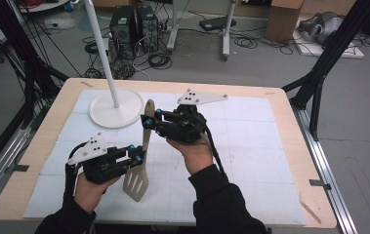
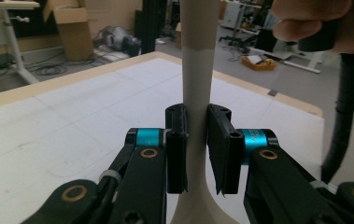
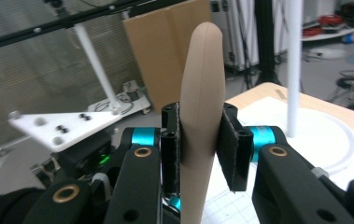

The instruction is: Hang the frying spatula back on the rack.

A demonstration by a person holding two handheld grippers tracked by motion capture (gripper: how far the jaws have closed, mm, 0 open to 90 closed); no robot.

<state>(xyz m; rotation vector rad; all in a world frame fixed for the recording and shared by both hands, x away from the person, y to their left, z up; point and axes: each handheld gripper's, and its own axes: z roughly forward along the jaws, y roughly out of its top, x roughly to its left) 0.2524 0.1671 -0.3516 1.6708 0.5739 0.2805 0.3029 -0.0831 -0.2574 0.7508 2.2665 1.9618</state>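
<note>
A beige slotted spatula (image 1: 136, 183) hangs above the white mat, blade toward me and handle pointing away. My left gripper (image 1: 141, 158) is shut on its narrow neck (image 2: 198, 70) just above the blade, both pads pressed against it. My right gripper (image 1: 148, 121) is shut on the upper handle (image 3: 202, 70), whose rounded tip sticks out past the jaws. The two grippers face each other, a short way apart along the handle. The right hand (image 2: 315, 23) appears at the top right of the left gripper view.
A white round stand base (image 1: 116, 108) with a slanted pole (image 1: 99, 44) sits at the mat's far left, close behind the handle tip. The wooden table edge (image 1: 290, 146) frames the mat. Cables, computers and boxes lie on the floor beyond.
</note>
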